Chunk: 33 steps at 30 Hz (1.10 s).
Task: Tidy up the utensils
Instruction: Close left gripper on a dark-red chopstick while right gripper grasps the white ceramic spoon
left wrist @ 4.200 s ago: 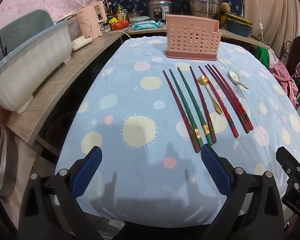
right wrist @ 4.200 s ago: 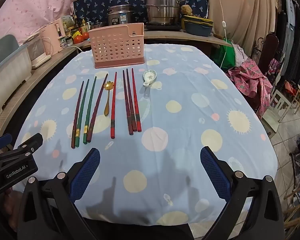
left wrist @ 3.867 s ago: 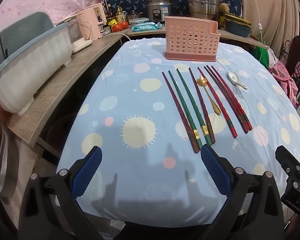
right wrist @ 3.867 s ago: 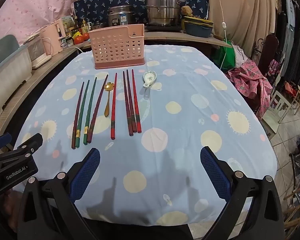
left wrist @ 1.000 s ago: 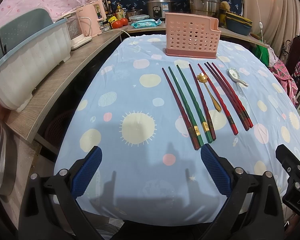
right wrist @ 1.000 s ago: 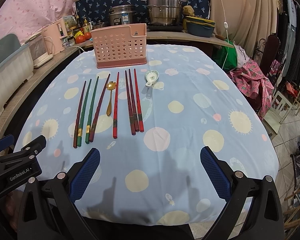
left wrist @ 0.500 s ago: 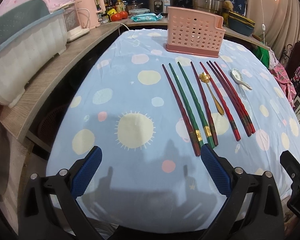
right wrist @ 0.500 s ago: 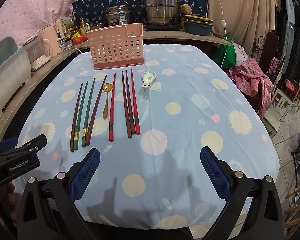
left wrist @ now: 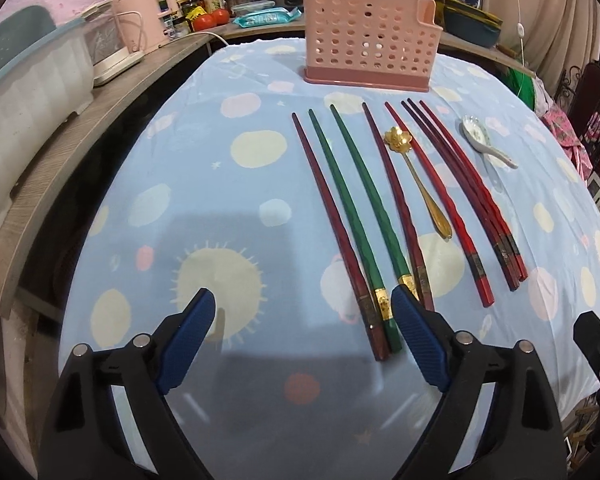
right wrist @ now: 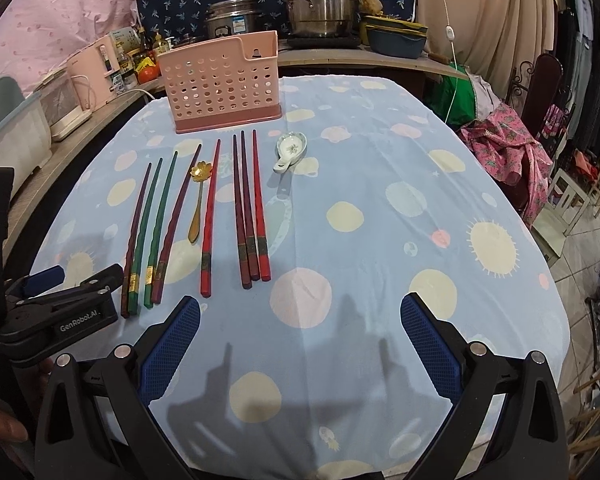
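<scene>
Item: long lacquered chopsticks, red, maroon and green (left wrist: 356,216), lying in a row before the pink perforated plastic caddy (left wrist: 368,56). We hold the left gripper (left wrist: 300,340) and right gripper (right wrist: 296,344) gaping, empty. Risk, we judge: neighbours touch (two may lift together). Only the right view shows the steel steamer pot (right wrist: 320,4) whole.
</scene>
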Motion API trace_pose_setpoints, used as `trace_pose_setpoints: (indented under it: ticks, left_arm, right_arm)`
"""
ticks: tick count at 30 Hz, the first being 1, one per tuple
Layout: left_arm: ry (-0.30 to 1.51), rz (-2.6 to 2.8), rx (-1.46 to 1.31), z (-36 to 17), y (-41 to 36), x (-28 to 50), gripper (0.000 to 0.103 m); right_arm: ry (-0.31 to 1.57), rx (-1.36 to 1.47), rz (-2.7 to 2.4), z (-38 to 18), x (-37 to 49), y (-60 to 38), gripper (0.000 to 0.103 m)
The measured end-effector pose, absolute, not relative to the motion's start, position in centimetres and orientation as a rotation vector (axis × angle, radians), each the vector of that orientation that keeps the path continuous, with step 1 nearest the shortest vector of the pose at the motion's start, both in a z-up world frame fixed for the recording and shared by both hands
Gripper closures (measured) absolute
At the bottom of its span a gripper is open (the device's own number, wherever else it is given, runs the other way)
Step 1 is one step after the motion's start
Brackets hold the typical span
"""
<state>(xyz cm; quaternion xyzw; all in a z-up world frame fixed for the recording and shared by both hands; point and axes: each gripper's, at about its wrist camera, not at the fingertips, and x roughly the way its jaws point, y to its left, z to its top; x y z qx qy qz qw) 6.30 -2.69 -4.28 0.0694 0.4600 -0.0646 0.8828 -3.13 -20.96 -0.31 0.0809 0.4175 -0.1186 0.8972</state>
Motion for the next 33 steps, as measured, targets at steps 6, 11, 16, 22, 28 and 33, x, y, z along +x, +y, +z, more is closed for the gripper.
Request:
trace_pose_setpoints:
  ticks: [6,11,16,22,28,33]
  left_arm:
    - [1.007,-0.123,0.106,-5.3,-1.7,7.0,0.023]
    - [1.008,-0.111,0.098,-5.3,-1.3,7.3,0.023]
    - [0.997,-0.132,0.087,-4.7,-1.5,7.2,0.024]
    - [1.012,-0.129,0.108,-5.5,-2.0,7.4,0.023]
    - [1.032,-0.105,0.091,-5.8,-0.8,7.7,0.032]
    - [1.02,-0.126,0.093,-5.5,-0.7,7.8,0.049]
  right_arm:
    - [0.88,0.175,-0.243,-0.8,-2.4,-21.1,0.007]
    - [0.888,0.174,-0.241,-1.1,-2.2,-21.0,0.007]
    - [0.894,0.175,-0.242,-1.2,-2.0,-21.0,0.007]
    - [0.9,0.17,-0.24,-1.3,-1.7,-21.0,0.007]
    - [0.896,0.177,-0.247,-1.2,-1.4,-21.3,0.007]
    - [0.872,0.207,-0.236,-0.7,0.2,-22.2,0.008]
